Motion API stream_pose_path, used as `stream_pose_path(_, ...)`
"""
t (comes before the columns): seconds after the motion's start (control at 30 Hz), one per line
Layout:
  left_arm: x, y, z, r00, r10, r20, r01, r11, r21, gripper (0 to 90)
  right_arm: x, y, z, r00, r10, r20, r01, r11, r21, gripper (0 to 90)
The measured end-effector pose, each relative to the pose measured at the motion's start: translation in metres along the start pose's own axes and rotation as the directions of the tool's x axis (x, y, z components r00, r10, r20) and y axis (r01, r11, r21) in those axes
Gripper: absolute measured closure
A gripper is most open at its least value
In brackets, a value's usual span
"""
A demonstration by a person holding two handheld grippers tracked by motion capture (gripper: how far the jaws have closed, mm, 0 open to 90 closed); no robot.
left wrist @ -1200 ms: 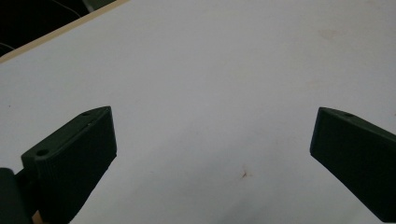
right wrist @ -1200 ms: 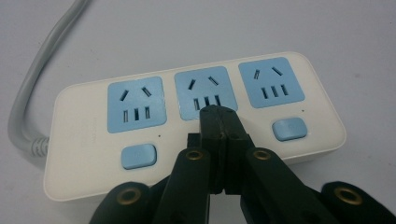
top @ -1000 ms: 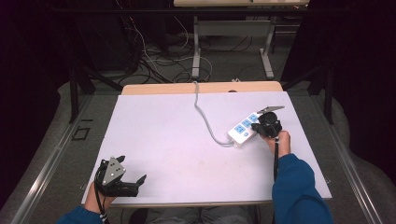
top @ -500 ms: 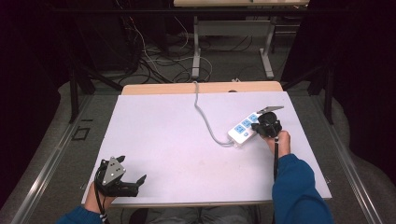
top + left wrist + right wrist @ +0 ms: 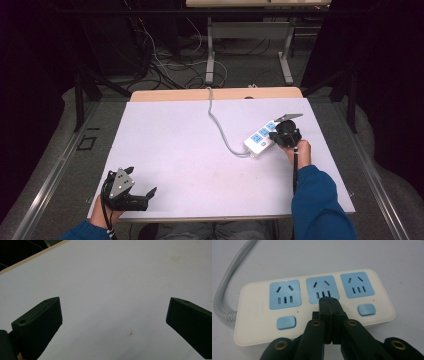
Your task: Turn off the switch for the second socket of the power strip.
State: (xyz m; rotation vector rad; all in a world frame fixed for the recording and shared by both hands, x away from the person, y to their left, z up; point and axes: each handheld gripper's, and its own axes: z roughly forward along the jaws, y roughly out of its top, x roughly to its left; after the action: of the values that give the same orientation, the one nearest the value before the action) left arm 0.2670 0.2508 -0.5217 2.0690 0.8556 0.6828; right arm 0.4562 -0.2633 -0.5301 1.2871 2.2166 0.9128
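A white power strip [image 5: 260,138] with three blue sockets lies on the right side of the white table [image 5: 175,150]. Its grey cable [image 5: 220,130] runs off toward the far edge. My right gripper [image 5: 283,134] is over the strip, held by a hand in a blue sleeve. In the right gripper view the jaws are shut with nothing between them. The right gripper [image 5: 329,301] has its tips at the lower edge of the middle socket of the power strip [image 5: 303,311], covering the spot between the two visible blue switches. My left gripper [image 5: 142,182] rests open at the near left corner, with bare table between its jaws [image 5: 113,310].
The left blue switch [image 5: 285,322] and right blue switch [image 5: 366,310] sit along the strip's near edge. The cable [image 5: 227,282] leaves the strip's left end. Beyond the table are a tan board edge [image 5: 215,94], floor cables and metal table legs [image 5: 210,50].
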Motion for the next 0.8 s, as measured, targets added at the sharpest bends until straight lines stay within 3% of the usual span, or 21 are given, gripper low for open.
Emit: stream_pose_path(0.8,-0.0006,0.0007,0.0003,1.0000,-0.005,0.003,0.005,1.0000,0.002,0.6,0.0008,0.0013,-0.0029,1.0000,-0.002,-0.002,0.002,1.000,-0.010,90.0)
